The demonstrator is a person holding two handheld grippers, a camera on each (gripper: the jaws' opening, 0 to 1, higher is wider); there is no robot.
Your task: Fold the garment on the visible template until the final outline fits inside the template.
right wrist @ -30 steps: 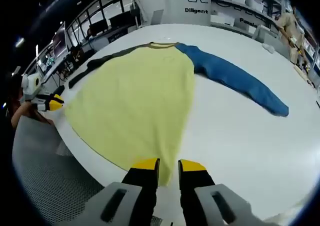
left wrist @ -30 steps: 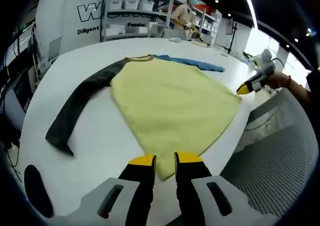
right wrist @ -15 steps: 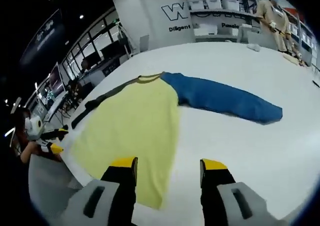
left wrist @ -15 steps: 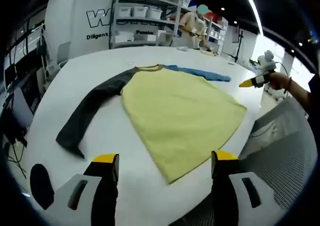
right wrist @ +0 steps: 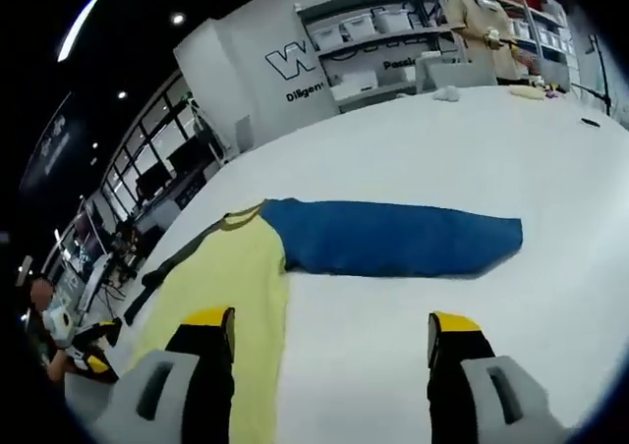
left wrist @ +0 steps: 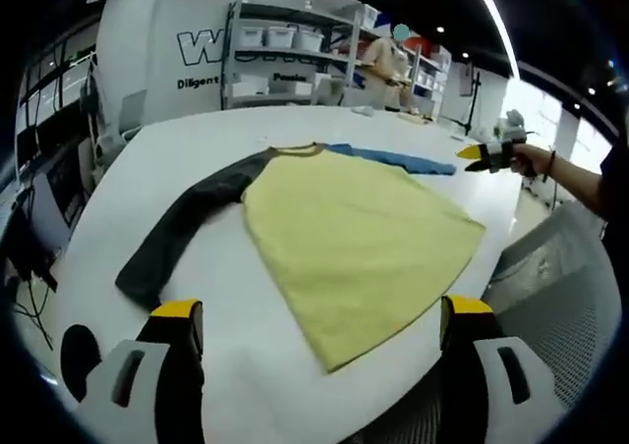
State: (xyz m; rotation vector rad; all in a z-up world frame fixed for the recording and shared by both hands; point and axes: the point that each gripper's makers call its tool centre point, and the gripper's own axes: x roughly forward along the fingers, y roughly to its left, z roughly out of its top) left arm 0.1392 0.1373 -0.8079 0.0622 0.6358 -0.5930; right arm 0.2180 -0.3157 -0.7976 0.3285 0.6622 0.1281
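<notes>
The garment (left wrist: 359,233) lies flat on the white table (left wrist: 187,159), yellow body between grey sleeve (left wrist: 187,233) and blue sleeve (right wrist: 393,240); soft, light, it likely drapes, so pinch a sleeve cuff; left claw (left wrist: 319,331) and right claw (right wrist: 329,341) both gape, holding nothing.

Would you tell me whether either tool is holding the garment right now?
Neither: the left tool and right tool are both open, empty, above the shirt.
</notes>
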